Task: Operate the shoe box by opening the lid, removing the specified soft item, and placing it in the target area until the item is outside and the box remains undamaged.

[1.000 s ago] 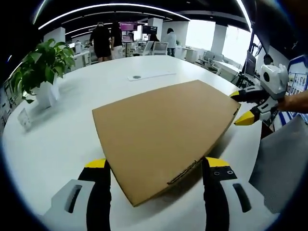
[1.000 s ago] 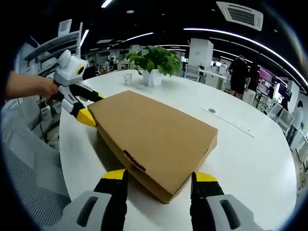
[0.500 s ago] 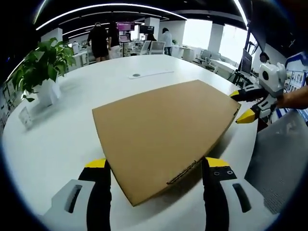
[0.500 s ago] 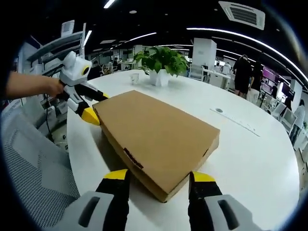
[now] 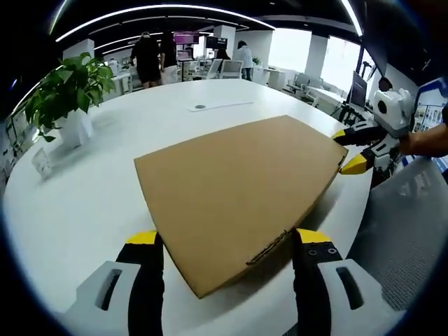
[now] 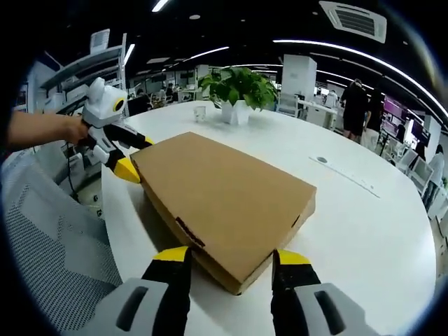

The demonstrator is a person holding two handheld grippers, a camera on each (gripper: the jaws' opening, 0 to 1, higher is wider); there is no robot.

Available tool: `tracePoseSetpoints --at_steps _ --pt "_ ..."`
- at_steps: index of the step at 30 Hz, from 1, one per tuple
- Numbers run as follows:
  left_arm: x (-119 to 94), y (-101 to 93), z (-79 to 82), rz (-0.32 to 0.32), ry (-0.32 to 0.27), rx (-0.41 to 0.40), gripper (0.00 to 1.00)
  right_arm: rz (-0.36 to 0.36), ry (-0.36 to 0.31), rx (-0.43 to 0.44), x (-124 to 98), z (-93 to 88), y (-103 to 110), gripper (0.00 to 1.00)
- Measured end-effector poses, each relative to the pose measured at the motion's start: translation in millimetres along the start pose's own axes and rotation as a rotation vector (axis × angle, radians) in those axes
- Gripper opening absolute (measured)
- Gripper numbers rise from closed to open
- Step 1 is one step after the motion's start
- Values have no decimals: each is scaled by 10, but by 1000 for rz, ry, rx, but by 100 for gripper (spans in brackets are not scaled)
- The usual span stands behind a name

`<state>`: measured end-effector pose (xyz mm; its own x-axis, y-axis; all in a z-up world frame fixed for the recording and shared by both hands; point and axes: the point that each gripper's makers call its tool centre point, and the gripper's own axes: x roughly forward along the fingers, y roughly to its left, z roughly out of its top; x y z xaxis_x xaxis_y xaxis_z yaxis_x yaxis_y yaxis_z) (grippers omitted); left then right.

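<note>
Currently, as seen:
Shoe box: flat brown cardboard, lid shut, laid on the white round table; seen at centre in the left gripper view, and at centre in the right gripper view.
Left gripper: jaws spread wide, yellow tips set either side of the box's near corner at 6 o'clock; nothing is clamped. Contact with the box cannot be told. From the right gripper view it is seen at 9 o'clock, held by a hand, jaws parted at the box's far left corner, the lower yellow tip just beside the box edge.
Right gripper: jaws likewise wide apart, straddling the near corner of the box at 6 o'clock; nothing is gripped. In the left gripper view it is found at 3 o'clock, tips parted at the box's right corner.
Soft item: not visible; the lid is closed.
Potted plant: white pot, on the table at 10 o'clock in the left gripper view, well apart from the box.
Chair mesh: grey, at 8 o'clock in the right gripper view, beside the table edge.
People: standing far behind the table at 12 o'clock.
</note>
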<state>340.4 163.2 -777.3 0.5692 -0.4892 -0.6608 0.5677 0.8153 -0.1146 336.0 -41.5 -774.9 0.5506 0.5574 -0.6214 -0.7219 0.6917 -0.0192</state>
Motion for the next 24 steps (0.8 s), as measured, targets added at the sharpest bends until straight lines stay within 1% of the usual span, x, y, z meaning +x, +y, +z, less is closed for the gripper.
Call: tracePoseSetpoints --at_steps 5,8,13,24 --pt "3 12 -1 -4 6 3 77 8 5 -8 -17 -5 1 41" --pt "-2 23 -4 -14 22 10 77 22 11 -16 -32 -16 5 40" --pt "-10 32 -9 -23 31 14 77 35 15 -24 -52 -24 18 39" --pt "-90 37 58 -49 29 4 75 55 -6 8 -131 75 10 39"
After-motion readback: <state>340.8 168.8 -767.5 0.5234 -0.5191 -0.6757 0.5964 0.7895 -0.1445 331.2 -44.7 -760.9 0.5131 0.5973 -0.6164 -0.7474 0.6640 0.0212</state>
